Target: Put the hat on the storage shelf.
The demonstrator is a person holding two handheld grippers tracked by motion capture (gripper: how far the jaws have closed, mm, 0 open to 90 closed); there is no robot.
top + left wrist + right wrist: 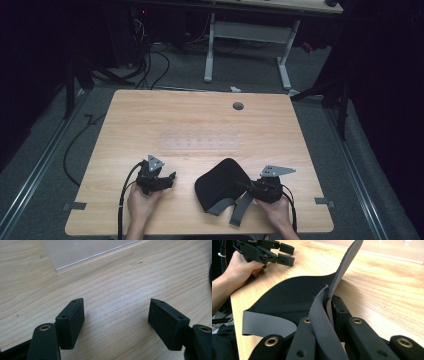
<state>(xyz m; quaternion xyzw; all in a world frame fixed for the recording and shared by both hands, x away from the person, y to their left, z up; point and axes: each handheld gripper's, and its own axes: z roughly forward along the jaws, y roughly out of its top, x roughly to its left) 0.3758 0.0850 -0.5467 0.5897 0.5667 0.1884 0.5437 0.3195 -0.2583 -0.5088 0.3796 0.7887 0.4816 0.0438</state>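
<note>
The wooden table (200,120) carries a black neoprene pad (222,185) with grey straps (240,207), lying just left of the right tool (250,187), whose jaws pinch the pad's lifted edge. The left tool (167,180), well apart, stands wide with nothing between its jaws.

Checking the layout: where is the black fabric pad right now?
In the high view the black fabric pad lies near the table's front edge, right of centre, its edge pinched by the right hand-held gripper.
</note>
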